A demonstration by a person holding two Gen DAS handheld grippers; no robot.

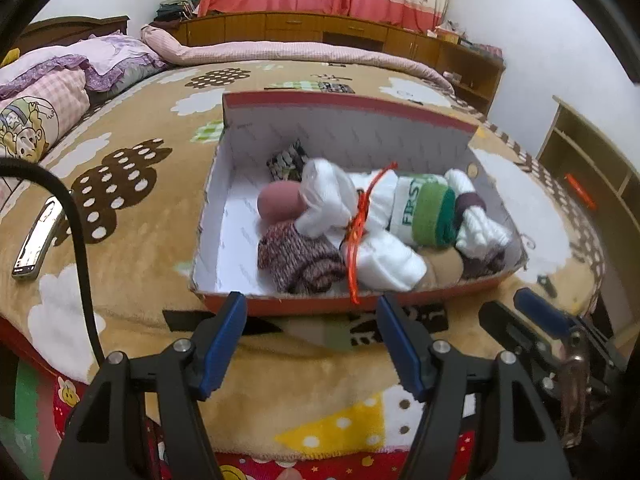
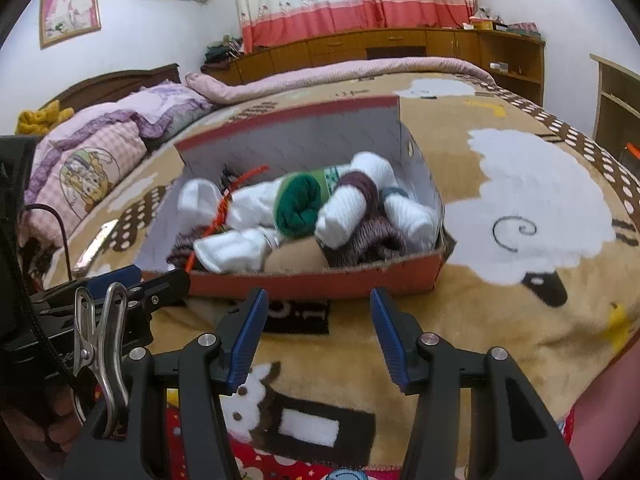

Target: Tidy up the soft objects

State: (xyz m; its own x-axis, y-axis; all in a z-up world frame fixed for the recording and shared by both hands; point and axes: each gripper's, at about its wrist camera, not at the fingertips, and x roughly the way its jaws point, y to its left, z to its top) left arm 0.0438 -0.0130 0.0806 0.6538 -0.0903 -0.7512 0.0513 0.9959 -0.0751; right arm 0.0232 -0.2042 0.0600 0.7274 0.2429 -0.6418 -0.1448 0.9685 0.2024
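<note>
Carefully lower both empty, part-open grippers, left gripper and right gripper, over the shoebox toward one sock roll.

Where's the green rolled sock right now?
The green rolled sock lies inside the red shoebox on the bed, right of centre in the left wrist view, between the white bundle tied with red string and a white roll with a maroon band.

Rolled socks heaped at the right of an open red, white-lined shoebox on the bed
</note>
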